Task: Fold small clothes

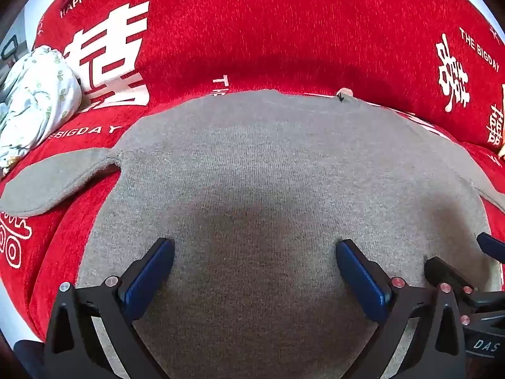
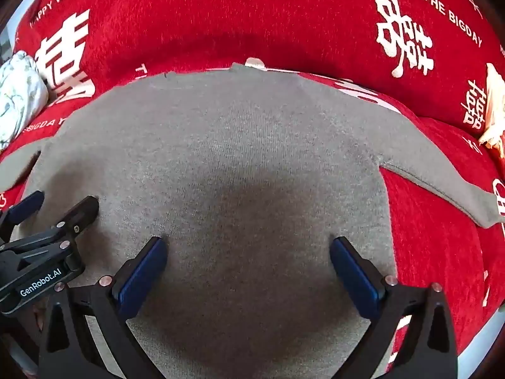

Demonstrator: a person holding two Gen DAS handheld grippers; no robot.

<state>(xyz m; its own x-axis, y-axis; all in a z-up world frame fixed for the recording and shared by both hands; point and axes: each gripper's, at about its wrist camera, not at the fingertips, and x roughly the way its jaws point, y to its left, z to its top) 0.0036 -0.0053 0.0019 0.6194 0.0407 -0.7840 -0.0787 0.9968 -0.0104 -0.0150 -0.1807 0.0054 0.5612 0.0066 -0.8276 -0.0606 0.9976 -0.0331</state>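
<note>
grey top: matt knit cloth | red cover: fuzzy plush | fingers: matt plastic

One grey garment, two bundled cloths

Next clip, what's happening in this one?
A grey knit top lies spread flat on a red printed sofa cover, both sleeves out to the sides. The left gripper and the right gripper hang side by side over its near part, jaws wide open, holding nothing. No fold has been made yet. A crumpled pale floral garment sits off to the left.
</note>
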